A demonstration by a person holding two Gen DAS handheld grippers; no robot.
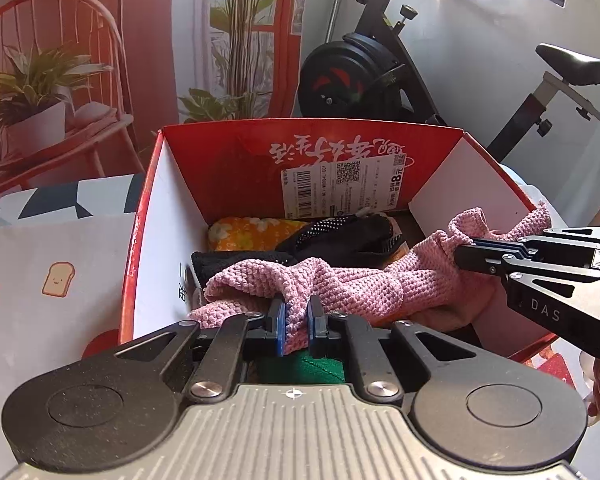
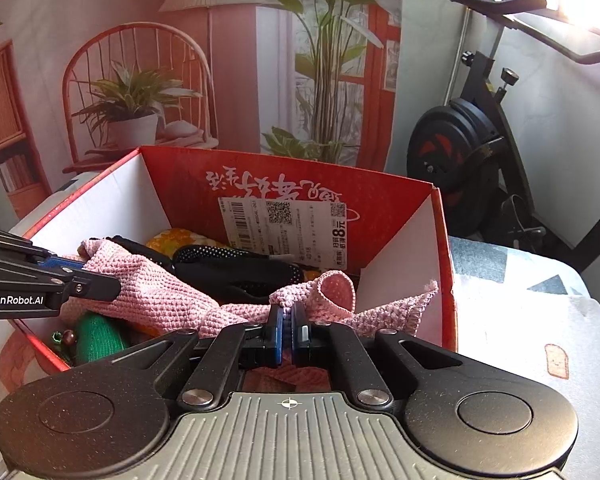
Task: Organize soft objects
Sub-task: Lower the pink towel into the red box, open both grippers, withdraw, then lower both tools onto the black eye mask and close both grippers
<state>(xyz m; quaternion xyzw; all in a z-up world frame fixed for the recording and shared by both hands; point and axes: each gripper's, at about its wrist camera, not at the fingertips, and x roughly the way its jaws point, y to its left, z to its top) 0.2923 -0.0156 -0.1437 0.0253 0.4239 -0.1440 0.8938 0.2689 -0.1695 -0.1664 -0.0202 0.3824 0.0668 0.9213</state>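
A pink knitted cloth [image 1: 356, 284] [image 2: 160, 292] hangs stretched over the open red cardboard box [image 1: 236, 152] [image 2: 380, 200]. My left gripper [image 1: 297, 322] [image 2: 88, 276] is shut on the cloth's left end. My right gripper [image 2: 288, 330] [image 1: 466, 258] is shut on its right end. Under the cloth in the box lie a black dotted fabric item [image 1: 352, 232] [image 2: 236, 268], an orange flowered item [image 1: 252, 232] [image 2: 176, 238] and a green knitted item [image 1: 312, 370] [image 2: 98, 338].
The box stands on a surface with a patterned cover [image 1: 52, 264] [image 2: 540, 312]. An exercise bike [image 1: 380, 72] [image 2: 472, 144] stands behind on the right. A printed backdrop [image 1: 80, 60] with a chair and plants hangs behind the box.
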